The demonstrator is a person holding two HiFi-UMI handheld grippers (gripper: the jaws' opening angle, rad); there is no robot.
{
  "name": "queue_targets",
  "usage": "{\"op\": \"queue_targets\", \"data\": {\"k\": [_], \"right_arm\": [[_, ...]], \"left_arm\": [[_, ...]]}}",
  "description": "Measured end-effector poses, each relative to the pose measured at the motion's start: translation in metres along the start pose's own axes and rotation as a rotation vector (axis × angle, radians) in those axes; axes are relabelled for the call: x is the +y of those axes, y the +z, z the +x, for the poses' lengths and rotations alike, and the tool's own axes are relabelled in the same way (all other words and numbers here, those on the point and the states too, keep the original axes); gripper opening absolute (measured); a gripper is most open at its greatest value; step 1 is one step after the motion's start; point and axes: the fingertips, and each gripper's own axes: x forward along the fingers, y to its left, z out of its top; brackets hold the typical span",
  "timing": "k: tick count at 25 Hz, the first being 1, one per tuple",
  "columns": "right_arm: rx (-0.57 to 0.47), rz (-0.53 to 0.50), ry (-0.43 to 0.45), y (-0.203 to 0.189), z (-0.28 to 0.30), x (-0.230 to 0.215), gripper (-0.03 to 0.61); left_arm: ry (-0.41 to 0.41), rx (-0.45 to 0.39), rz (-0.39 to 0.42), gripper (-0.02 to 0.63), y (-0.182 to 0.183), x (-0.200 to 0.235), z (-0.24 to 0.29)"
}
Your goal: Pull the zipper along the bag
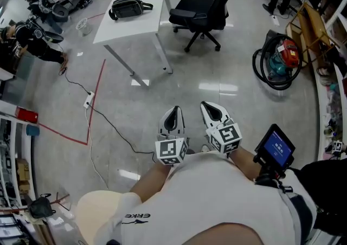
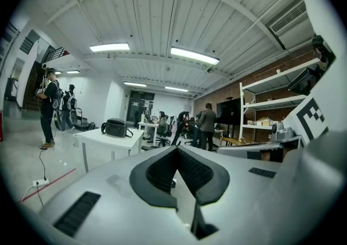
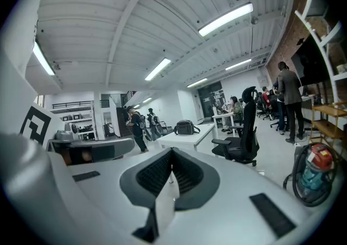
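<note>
Bag on table, open floor to shut L claw, R claw.

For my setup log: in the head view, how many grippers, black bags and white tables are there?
Grippers: 2 (left gripper, right gripper)
Black bag: 1
White table: 1
Total: 4

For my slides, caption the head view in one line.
Both shut and empty, the left claw and right claw hang far from the black bag on the white table.
</note>
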Motion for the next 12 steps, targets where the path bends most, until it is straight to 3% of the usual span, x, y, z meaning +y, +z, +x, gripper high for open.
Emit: {"op": "queue_targets", "data": {"k": [12], "right_arm": [[0.021, 0.009, -0.033, -0.006, 0.011, -0.034, 0.005]], "left_arm": [[-0.022, 0.021, 0.009, 0.002, -0.005, -0.008, 0.038]]}}
